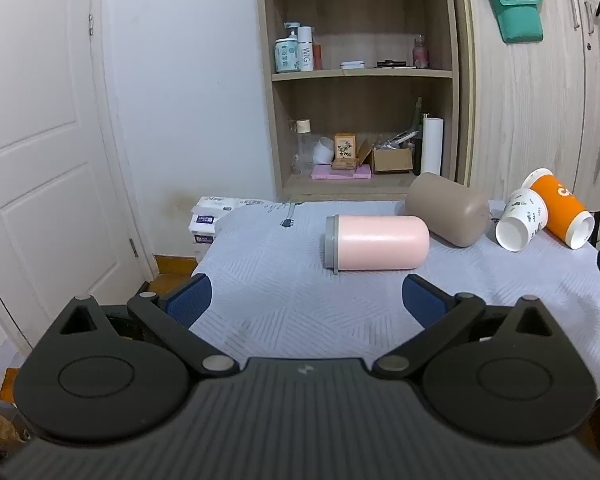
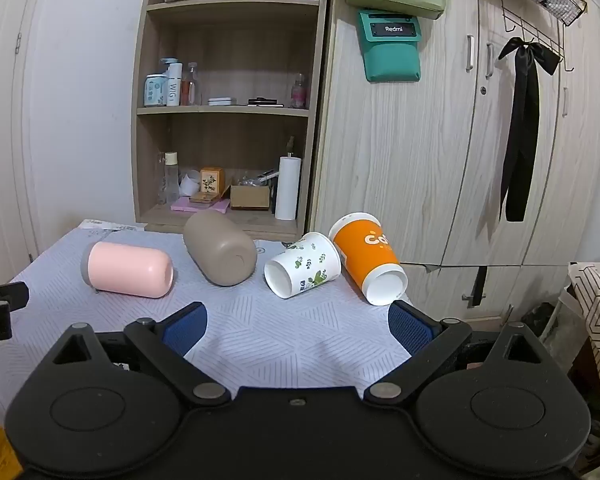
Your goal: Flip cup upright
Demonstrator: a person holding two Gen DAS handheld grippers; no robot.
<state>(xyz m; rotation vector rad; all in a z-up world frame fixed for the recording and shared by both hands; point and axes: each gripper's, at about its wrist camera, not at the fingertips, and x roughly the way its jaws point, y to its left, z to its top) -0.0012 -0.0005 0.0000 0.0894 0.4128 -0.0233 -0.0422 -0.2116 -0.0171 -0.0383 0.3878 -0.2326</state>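
Observation:
Several cups lie on their sides on a table with a pale patterned cloth. A pink cup with a grey rim lies at the left. A taupe cup lies beside it. A white floral paper cup and an orange paper cup lie at the right, mouths toward me. My left gripper is open and empty, just short of the pink cup. My right gripper is open and empty, just short of the paper cups.
A wooden shelf unit with bottles and boxes stands behind the table. A wardrobe stands at the right with a black ribbon hanging on it. A white door is at the left. Tissue packs sit past the table's left edge.

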